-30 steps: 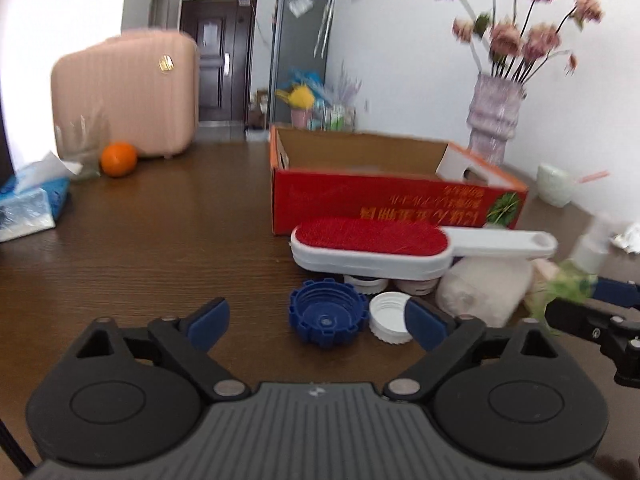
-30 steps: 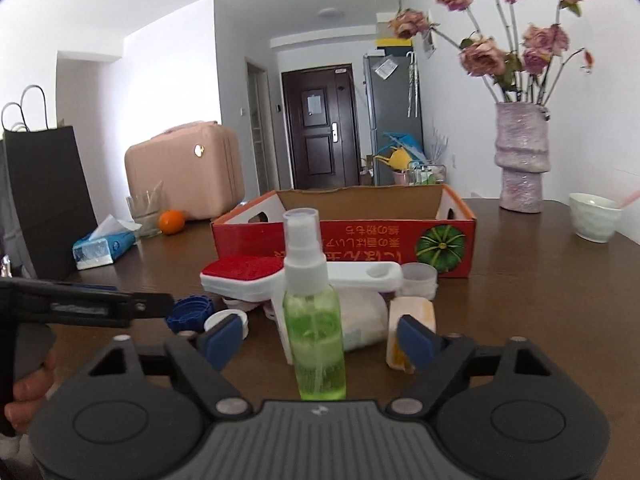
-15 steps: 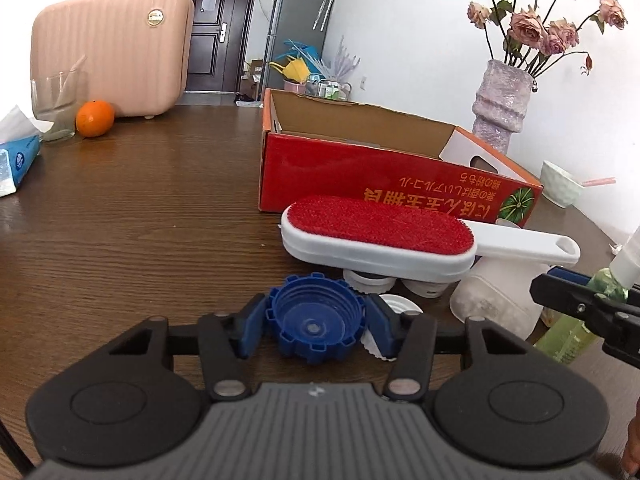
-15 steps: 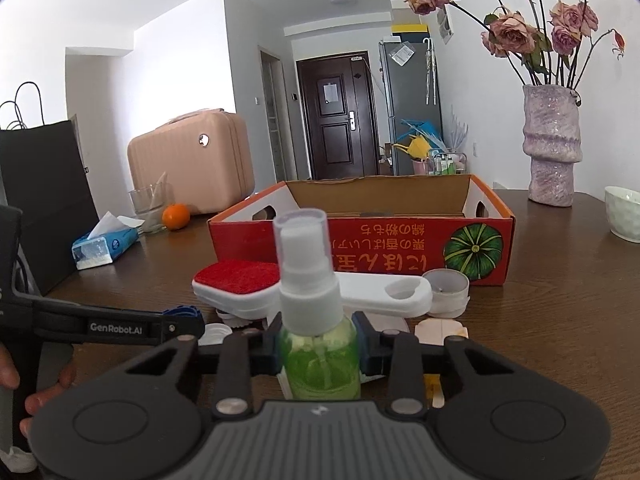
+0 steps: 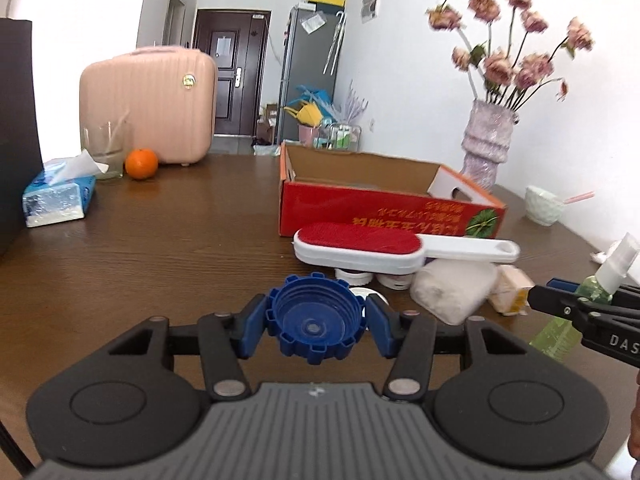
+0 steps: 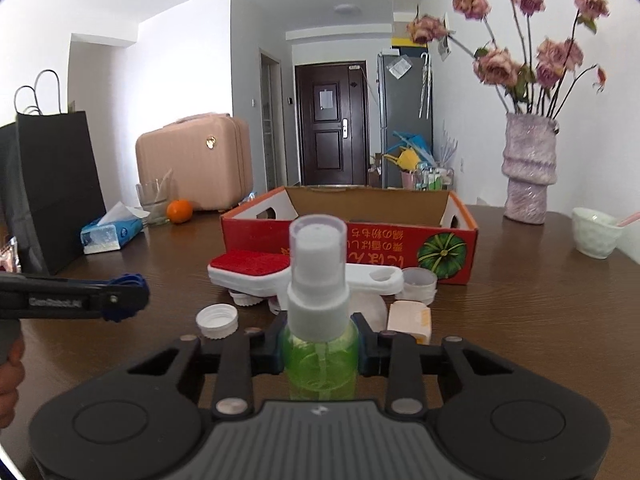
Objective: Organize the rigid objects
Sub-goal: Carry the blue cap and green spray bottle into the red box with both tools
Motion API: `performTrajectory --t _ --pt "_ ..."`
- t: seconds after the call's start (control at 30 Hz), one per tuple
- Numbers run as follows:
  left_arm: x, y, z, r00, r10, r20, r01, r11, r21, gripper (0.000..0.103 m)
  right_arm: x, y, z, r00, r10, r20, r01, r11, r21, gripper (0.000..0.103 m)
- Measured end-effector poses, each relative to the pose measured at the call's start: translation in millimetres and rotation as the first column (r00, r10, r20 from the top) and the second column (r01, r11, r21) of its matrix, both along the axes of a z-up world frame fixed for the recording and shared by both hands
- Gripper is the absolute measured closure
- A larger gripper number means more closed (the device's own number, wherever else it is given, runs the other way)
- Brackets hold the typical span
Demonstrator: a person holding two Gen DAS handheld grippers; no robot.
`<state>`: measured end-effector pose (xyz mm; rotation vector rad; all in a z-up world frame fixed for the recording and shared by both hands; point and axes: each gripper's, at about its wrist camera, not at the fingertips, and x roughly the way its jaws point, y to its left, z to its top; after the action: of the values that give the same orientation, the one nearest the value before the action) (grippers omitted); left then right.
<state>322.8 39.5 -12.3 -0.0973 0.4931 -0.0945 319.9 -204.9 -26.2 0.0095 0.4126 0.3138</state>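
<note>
Both picks made, carry-to-box step in hand, judging by the layout. Left gripper has just been closing; its blue pads now clamp the big blue ribbed plastic screw cap, held open side toward the camera, in front of the red open-top cardboard box and nearer the camera than it. Right gripper has likewise been closing and now pinches the small green translucent spray bottle with white pump top by its body, upright, also short of the box's front wall. Whether either object is clear of the brown wooden table is hard to tell. Next move probably calls for lifting both above the box's front wall, moving over the opening, then releasing. Left on the table just before the box: a white-handled lint brush with red pad resting on several white caps, a loose white bottle cap, a whitish wrapped lump, a pale yellow block. Box floor is hidden behind its walls, so its contents are unknown. Caps under the brush are mostly covered. Bottle base is cut off by the right gripper's body.
</note>
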Motion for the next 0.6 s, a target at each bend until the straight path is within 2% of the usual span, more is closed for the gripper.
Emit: performTrajectory --t 0.33,0.47,0.6 --pt "-53.0 -11.1 29.5 0.997 -0.008 0.08 0.009 1.0 -0.008 0.049 -55.5 -17.3 33.3 0.997 -0.014 0.077 0.015 1.0 -0.014 0.072" --pt "-57.8 -16.9 36.1 0.994 -0.019 0.104 0.019 1.0 0.002 0.049 -58.9 -21.9 38.9 0.996 -0.013 0.085 0.015 1.0 -0.018 0.072" --pt "-46.7 -24.0 40.6 0.993 -0.034 0.111 0.032 0.999 0.013 0.049 -45.0 -27.1 40.7 0.997 -0.003 0.075 0.004 1.0 -0.007 0.072"
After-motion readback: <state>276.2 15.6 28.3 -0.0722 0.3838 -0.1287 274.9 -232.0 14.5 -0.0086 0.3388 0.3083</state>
